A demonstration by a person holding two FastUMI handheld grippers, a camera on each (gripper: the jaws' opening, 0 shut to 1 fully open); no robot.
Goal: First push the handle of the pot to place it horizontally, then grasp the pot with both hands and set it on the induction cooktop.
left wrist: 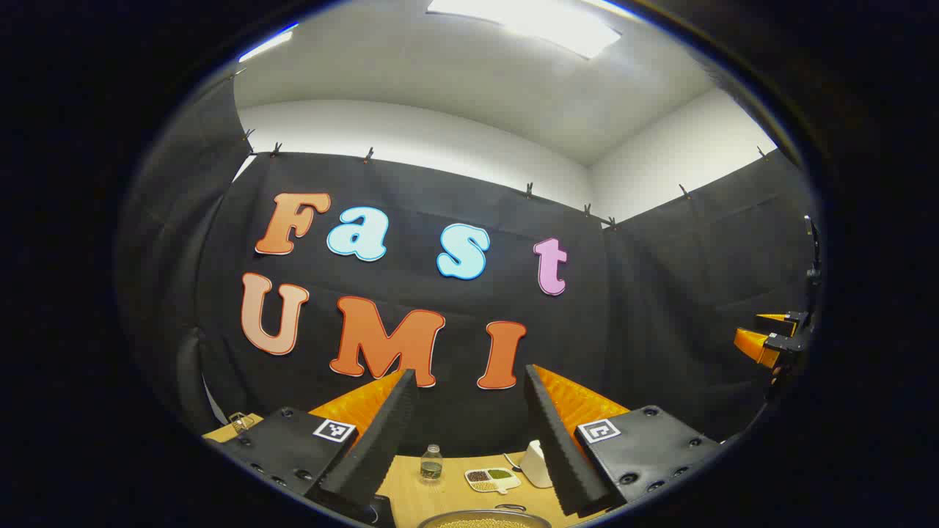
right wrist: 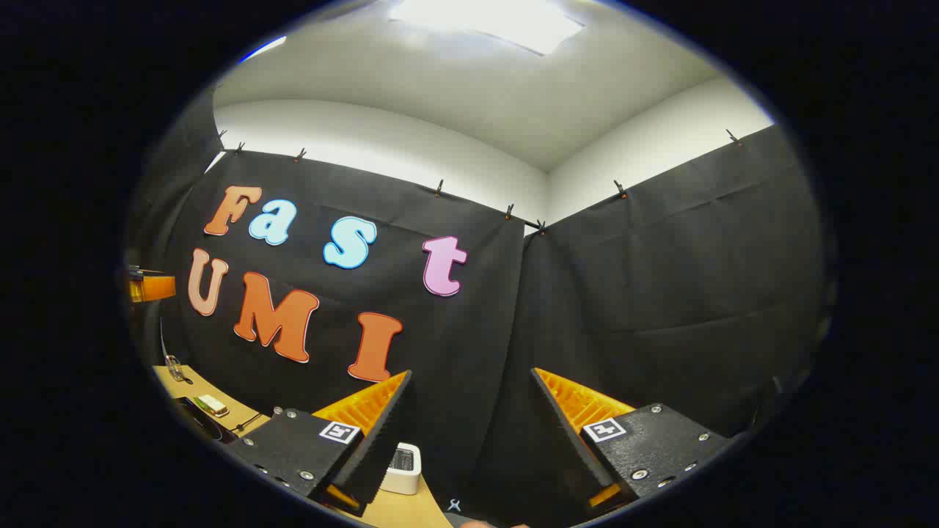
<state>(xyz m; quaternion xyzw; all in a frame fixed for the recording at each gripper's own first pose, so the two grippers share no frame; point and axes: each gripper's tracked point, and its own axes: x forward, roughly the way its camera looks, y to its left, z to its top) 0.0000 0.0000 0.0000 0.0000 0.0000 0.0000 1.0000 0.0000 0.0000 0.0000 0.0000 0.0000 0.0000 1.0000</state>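
Wooden table (left wrist: pixel 411 488) lay low in both views, pale and bare between the things on it. Largest task thing seen was the pot (left wrist: pixel 484 519): a grey metal rim at the bottom edge of the left gripper view, below and between the jaws, with something pale and grainy inside. Its handle was out of frame, so its angle could not be told. Induction cooktop could not be made out.

Left gripper (left wrist: pixel 469 440) was held high and level, jaws wide apart, nothing between them. Right gripper (right wrist: pixel 469 440) likewise, jaws wide apart and empty, aimed at the booth corner. It also appeared far off at the right edge of the left gripper view.

Smaller things, far side of the table: a white boxy object (left wrist: pixel 537 463) beside the left gripper's right finger; a white block with a dark grille (right wrist: pixel 403 468) by the right gripper's left finger; a divided tray (left wrist: pixel 492 479) with dark, green and pale fillings; a small clear bottle (left wrist: pixel 431 463) with green at its base.

Judgement on handling: metal pot should be rigid and hard, likely smooth and slippery against the pads, and heavier for being filled. Contents looked loose, so tilting could spill them. Handle push should be low and gentle, lest the whole pot slide. For the lift, opposite sides of the rim looked the safest hold, kept level.
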